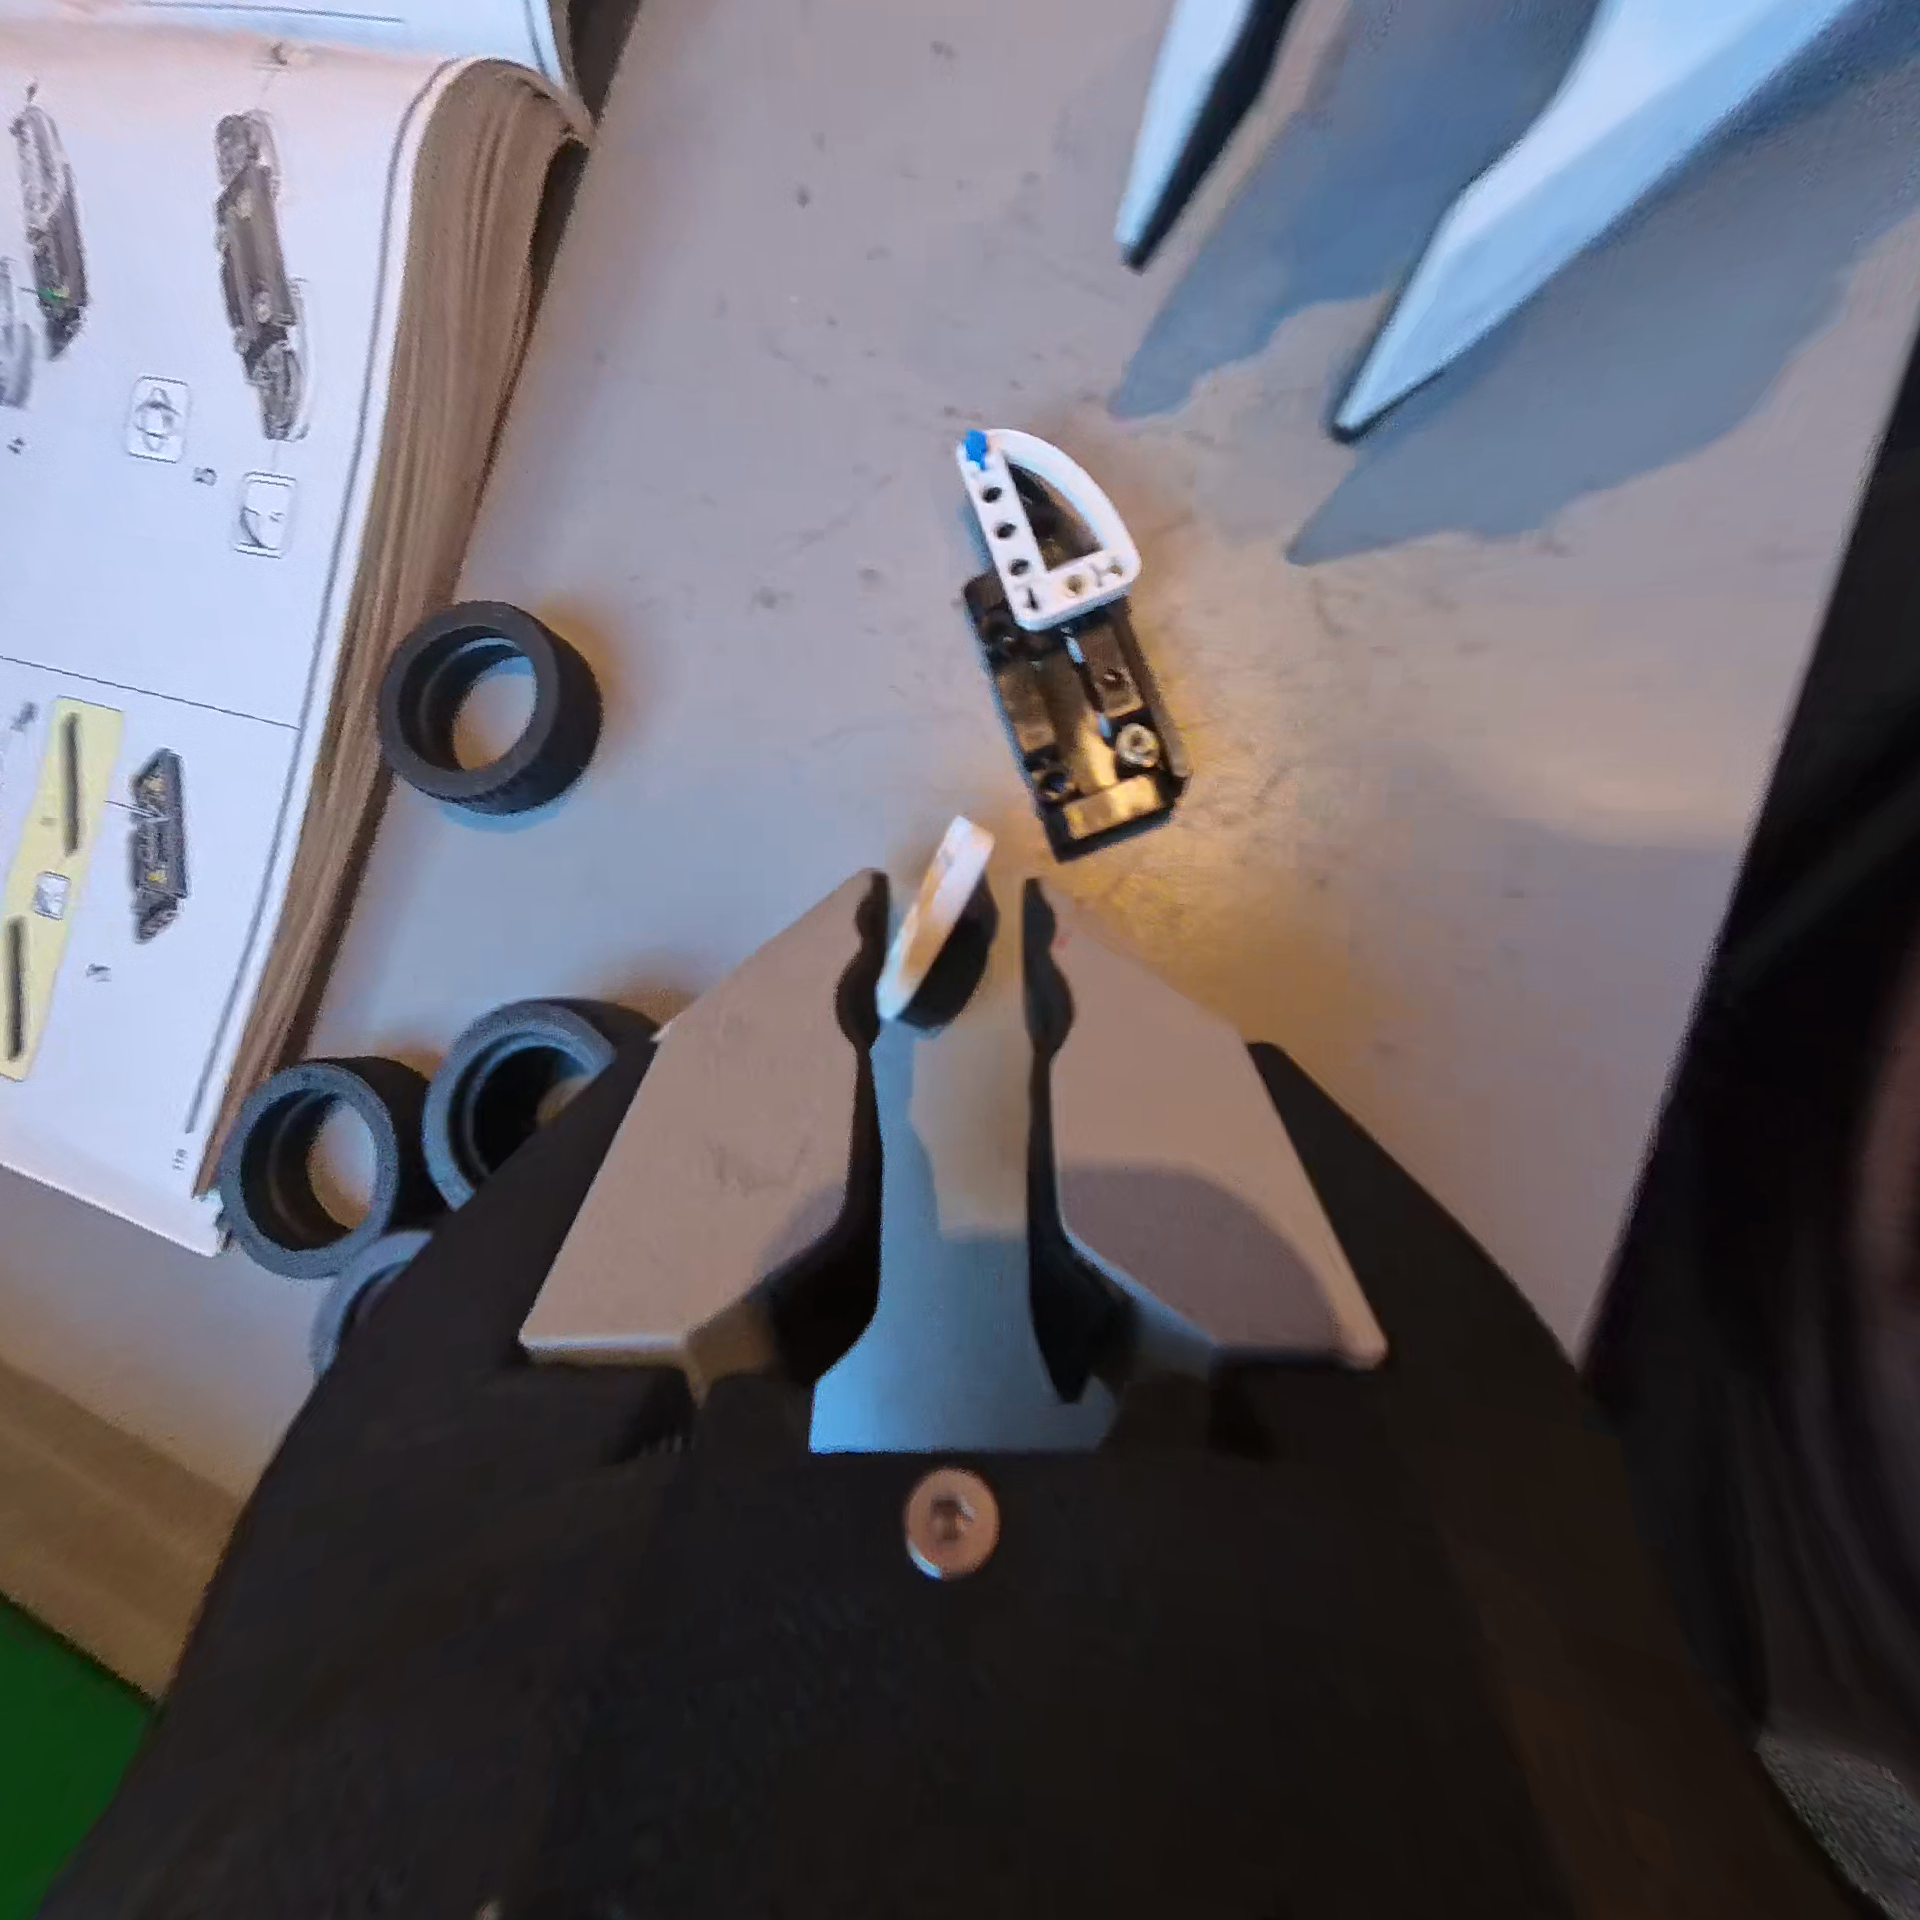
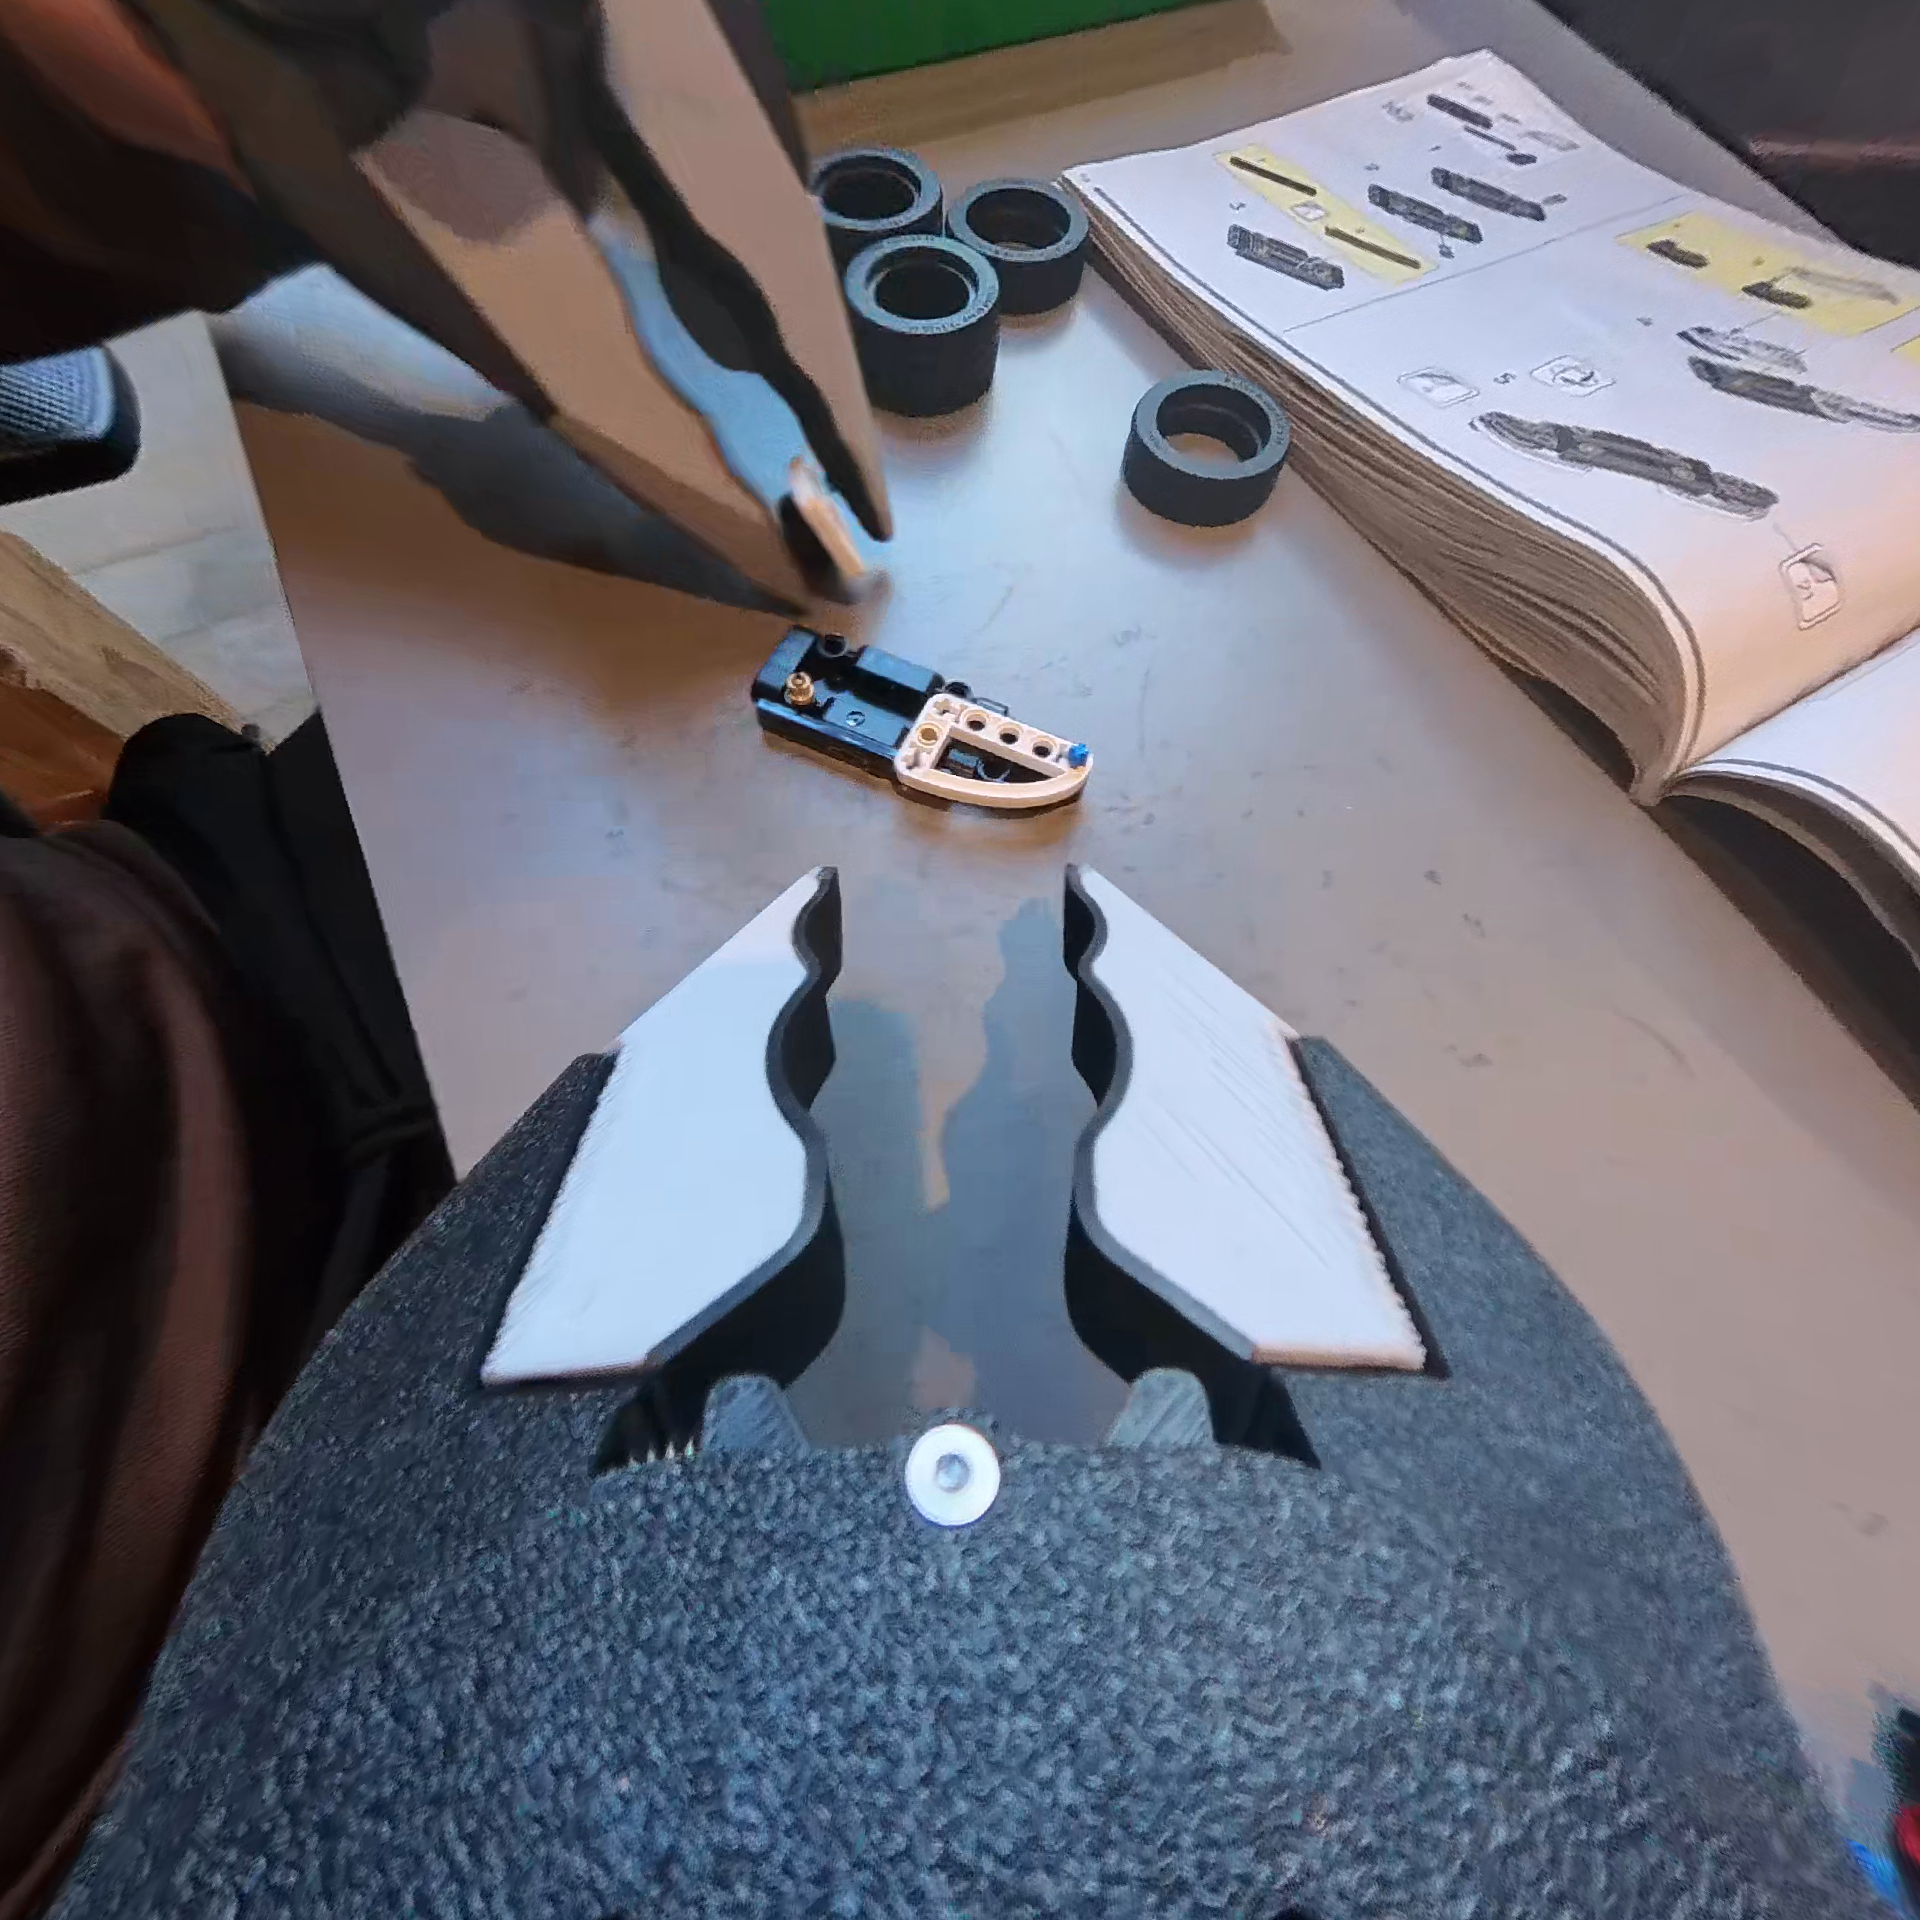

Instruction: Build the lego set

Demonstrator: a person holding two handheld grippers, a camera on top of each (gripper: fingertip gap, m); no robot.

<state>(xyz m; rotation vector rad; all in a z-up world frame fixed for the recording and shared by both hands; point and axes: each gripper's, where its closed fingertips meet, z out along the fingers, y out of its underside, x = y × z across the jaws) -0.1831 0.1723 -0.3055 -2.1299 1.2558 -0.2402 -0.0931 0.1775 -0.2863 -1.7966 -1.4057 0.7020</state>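
Observation:
A small black lego assembly (image 1: 1081,727) with a white curved beam (image 1: 1039,520) and a blue pin lies on the tan table; it also shows in the right wrist view (image 2: 852,696). My left gripper (image 1: 951,888) is shut on a round white and black piece (image 1: 935,935), held tilted just short of the assembly's black end. It also shows in the right wrist view (image 2: 836,566). My right gripper (image 2: 951,883) is open and empty, a little back from the beam's side. It shows in the left wrist view (image 1: 1242,332) beyond the assembly.
Several black tyres (image 2: 920,322) stand at the far side, one (image 1: 488,701) beside the open instruction booklet (image 2: 1507,364). A dark bag (image 2: 208,935) hangs off the table's left edge. A dark object (image 1: 1818,1039) fills the left wrist view's right side. The grippers' ends are close to 10 cm from one another.

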